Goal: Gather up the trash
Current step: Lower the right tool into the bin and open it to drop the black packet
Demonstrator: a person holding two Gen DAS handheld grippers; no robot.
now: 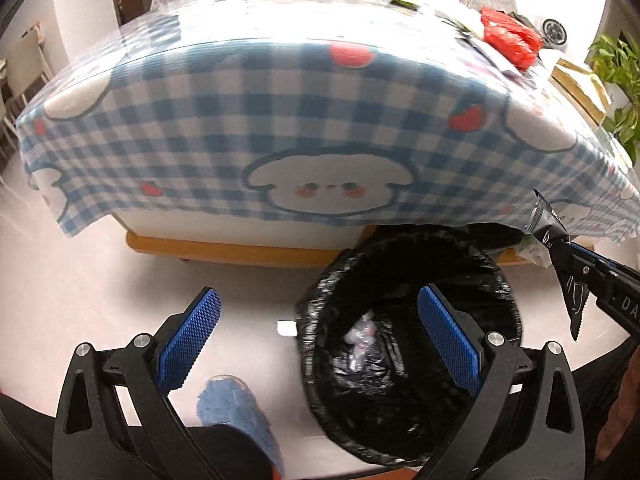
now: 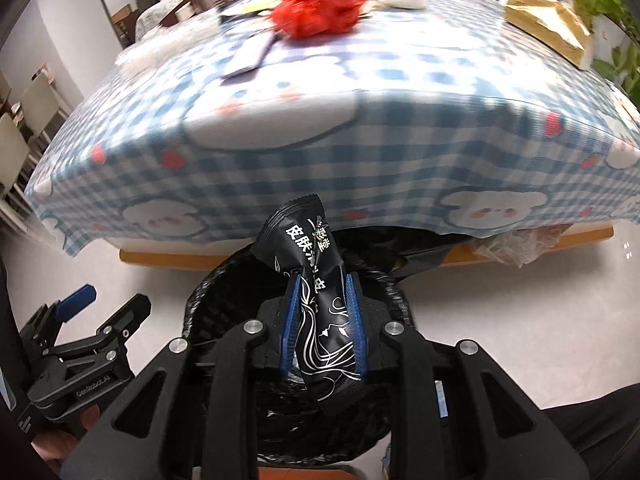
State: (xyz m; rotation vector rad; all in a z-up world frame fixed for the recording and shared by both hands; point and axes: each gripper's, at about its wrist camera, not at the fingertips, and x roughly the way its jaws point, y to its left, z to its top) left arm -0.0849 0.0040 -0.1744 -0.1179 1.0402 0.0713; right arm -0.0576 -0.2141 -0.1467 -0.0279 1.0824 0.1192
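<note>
Trash is what we carry now: a black snack wrapper point(image 2: 316, 280) with white print is clamped between the fingers point(image 2: 291, 320) of our right gripper point(image 2: 322, 320), above the bin lined with a black bag point(image 2: 224, 280). Most of the wrapper stands out forward, past the fingertips, and its lower corner hangs behind them toward the camera. Our left gripper point(image 1: 318, 344) has its fingers point(image 1: 192, 332) wide apart with nothing between them; through the gap we see the bin point(image 1: 400, 420) and some crumpled clear plastic point(image 1: 362, 340) already at its bottom.

What can go wrong, in our judgement: the wrapper is light and long, so if we let it go while it leans toward the counter point(image 2: 320, 152), it may catch on the rim or fall on the floor point(image 1: 120, 280) beside the bin. The hanging checked cloth point(image 1: 280, 140) is close to the bin, and the wrapper's tip could brush it. More trash, like the red plastic bag point(image 2: 320, 4), waits on the counter.
</note>
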